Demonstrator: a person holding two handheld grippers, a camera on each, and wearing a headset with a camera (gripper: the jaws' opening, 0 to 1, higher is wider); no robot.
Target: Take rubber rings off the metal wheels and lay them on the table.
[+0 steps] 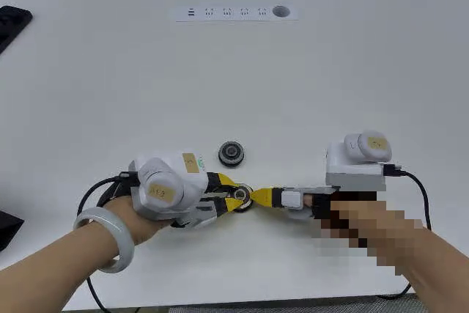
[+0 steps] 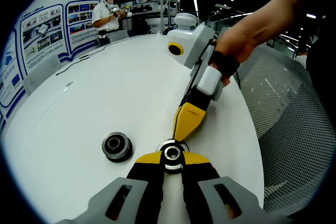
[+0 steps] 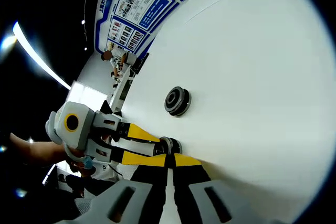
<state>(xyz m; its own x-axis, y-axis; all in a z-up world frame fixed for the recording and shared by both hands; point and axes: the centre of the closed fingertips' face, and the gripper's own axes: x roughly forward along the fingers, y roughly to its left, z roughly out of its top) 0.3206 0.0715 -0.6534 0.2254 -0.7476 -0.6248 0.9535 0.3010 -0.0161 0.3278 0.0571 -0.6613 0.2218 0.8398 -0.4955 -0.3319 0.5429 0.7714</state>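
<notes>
Removal barely begun
1 wheel [image 1: 242,199] is clamped by the left tool [image 1: 233,197], the right tool [image 1: 258,197] pinched shut at its rim; a 2nd wheel [image 1: 231,153] is left untouched

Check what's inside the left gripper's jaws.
A small metal wheel, clamped between the left gripper's yellow tips. The right gripper's shut tips meet the wheel's far edge. Whether they pinch its rubber ring is hidden by the tips.

Loose wheel [image 1: 231,153] behind held wheel [image 1: 242,199]
</notes>
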